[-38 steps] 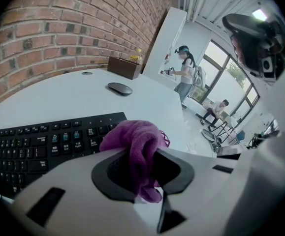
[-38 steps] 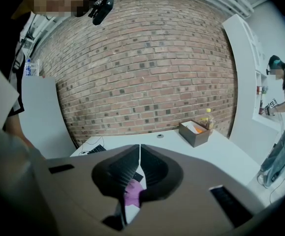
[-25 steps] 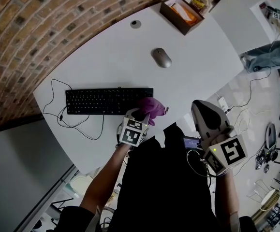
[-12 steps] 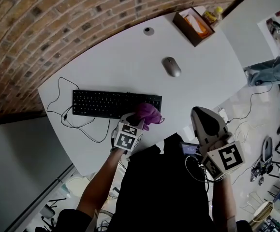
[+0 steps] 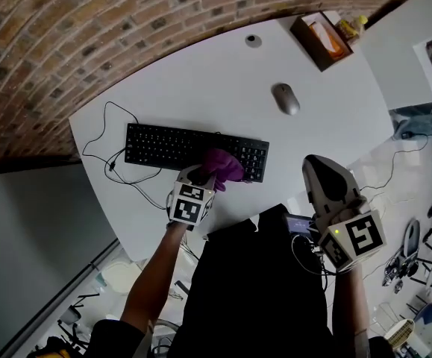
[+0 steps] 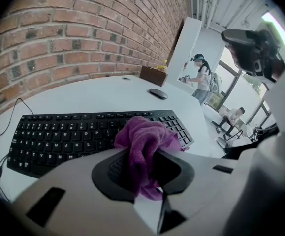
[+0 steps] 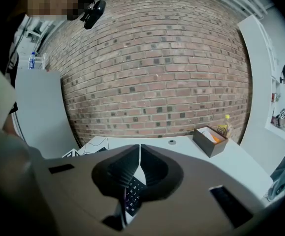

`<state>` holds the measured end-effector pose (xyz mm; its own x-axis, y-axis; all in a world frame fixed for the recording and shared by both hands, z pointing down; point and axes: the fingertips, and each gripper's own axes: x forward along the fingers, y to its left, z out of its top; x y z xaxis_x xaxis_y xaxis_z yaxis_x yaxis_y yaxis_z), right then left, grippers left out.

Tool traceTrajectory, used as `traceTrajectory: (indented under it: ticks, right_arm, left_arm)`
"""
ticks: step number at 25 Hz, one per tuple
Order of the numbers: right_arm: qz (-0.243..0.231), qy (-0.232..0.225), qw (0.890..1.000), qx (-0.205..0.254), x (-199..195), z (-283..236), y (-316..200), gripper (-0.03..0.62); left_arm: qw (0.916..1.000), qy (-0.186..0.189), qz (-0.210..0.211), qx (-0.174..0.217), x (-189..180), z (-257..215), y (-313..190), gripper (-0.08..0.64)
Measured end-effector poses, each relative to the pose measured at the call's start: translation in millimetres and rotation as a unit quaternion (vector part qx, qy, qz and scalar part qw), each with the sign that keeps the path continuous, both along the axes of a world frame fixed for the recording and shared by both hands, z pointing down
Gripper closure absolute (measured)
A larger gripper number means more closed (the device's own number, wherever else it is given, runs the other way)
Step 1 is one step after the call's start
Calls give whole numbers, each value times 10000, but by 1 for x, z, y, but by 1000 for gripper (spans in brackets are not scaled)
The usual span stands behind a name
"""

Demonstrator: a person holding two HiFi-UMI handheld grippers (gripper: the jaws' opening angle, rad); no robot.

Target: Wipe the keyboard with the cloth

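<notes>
On keyboard (image 5: 163,146), apparently touching: cloth (image 5: 223,165) clamped by left gripper (image 6: 142,160); right gripper (image 7: 139,151) closed; mouse (image 5: 286,99), box (image 5: 321,42) beyond.

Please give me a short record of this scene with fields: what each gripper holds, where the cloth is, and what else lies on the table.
Left gripper: shut on the crumpled purple cloth
Cloth place: on the keys in the right half of the flat black keyboard
Right gripper: shut, empty, apart from the keyboard
Surface: white table
Also there: grey oval mouse, apart from the keyboard
</notes>
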<state>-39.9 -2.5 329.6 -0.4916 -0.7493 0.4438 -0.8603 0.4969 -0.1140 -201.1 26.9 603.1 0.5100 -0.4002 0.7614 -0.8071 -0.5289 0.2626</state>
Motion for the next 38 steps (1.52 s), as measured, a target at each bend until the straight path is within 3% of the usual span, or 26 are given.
traceTrajectory:
  ticks: [9, 21, 33, 38]
  right_arm:
    - [-193, 12, 9998, -38, -23, 5, -2, 572]
    - [-309, 89, 9994, -91, -33, 8, -10, 572]
    - [-309, 89, 9994, -100, -34, 9, -8, 572]
    - [-290, 80, 9995, -130, -34, 10, -8, 572]
  left_arm:
    - [9968, 61, -797, -27, -60, 0, -13, 460]
    - [9901, -35, -1403, 59, -113, 1, -26, 460]
    - [9711, -486, -2330, 156, -208, 0, -42, 460]
    - [9607, -449, -2734, 147, -234, -1, -45, 460]
